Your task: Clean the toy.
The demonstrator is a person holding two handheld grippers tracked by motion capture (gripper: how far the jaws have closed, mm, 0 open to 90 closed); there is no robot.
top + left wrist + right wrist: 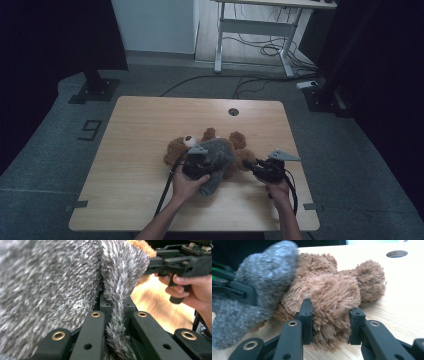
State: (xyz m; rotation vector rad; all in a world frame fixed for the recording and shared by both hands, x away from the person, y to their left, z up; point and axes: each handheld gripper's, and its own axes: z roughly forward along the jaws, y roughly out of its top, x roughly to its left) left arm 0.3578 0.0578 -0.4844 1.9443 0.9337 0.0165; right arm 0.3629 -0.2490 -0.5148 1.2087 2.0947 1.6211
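Grey cloth (216,159) is laid over a brown bear (235,145) at the centre of the table (135,150). A fold of it is pinched by the left gripper (117,322). The bear's limb (332,305) is clamped by the right gripper (332,322).

Table (140,150) left, far and near of the teddy bear (175,148) lies bare and passable. Bear and grey fabric (217,155) block the centre; cable hole (233,111) sits beyond.
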